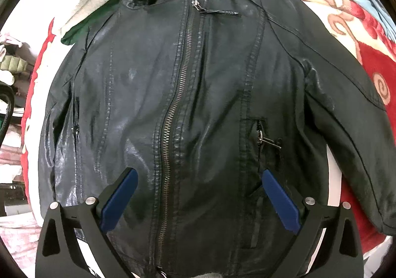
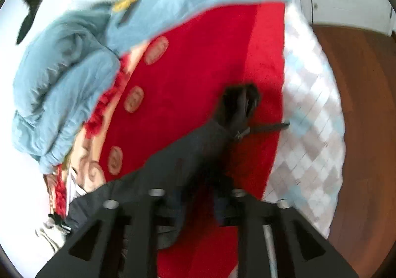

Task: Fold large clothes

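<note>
A black leather jacket [image 1: 198, 94] lies front up and zipped on a red patterned blanket [image 1: 378, 62], collar at the far end. My left gripper [image 1: 199, 179] is open above its lower hem, blue pads either side of the zip. In the blurred right wrist view, my right gripper [image 2: 198, 203] is shut on the jacket's sleeve [image 2: 198, 144]. The sleeve stretches forward from the jaws to its cuff [image 2: 241, 99] over the blanket [image 2: 198, 67].
A light blue garment [image 2: 66, 84] is bunched on the left of the blanket. A checked quilt [image 2: 309, 109] lies at the bed's right edge, with wooden floor [image 2: 358, 104] beyond. White and green clothes [image 1: 99, 5] lie by the jacket's collar.
</note>
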Action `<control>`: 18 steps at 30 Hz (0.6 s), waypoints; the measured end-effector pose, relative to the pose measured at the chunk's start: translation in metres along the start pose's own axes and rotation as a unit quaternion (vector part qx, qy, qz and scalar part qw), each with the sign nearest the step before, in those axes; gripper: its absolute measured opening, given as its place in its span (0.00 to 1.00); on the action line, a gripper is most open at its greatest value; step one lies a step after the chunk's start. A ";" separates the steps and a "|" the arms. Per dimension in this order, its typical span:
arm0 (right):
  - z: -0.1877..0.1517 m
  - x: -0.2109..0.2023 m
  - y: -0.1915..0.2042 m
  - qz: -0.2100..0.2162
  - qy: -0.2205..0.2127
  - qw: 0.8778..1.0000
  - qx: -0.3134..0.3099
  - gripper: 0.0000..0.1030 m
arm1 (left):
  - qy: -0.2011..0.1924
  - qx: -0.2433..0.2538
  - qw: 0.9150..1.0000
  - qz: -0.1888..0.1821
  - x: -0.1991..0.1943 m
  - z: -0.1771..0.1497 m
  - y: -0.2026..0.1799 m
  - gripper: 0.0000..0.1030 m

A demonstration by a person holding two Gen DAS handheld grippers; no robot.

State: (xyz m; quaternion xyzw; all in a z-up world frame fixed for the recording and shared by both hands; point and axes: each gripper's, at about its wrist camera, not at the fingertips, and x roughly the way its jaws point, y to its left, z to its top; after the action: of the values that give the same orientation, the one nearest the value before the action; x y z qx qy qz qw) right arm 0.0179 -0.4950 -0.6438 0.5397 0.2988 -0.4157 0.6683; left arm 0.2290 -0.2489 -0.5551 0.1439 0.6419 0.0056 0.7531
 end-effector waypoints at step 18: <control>-0.004 0.044 0.065 0.110 0.044 0.993 0.019 0.05 | -0.010 0.008 1.000 0.000 0.028 0.005 -0.007 1.00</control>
State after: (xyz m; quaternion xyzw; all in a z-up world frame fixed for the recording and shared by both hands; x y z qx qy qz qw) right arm 0.0962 -0.4970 -0.6512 0.5991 0.2589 -0.3215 0.6860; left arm 0.2376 -0.2516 -0.5835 0.1502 0.6343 -0.0011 0.7583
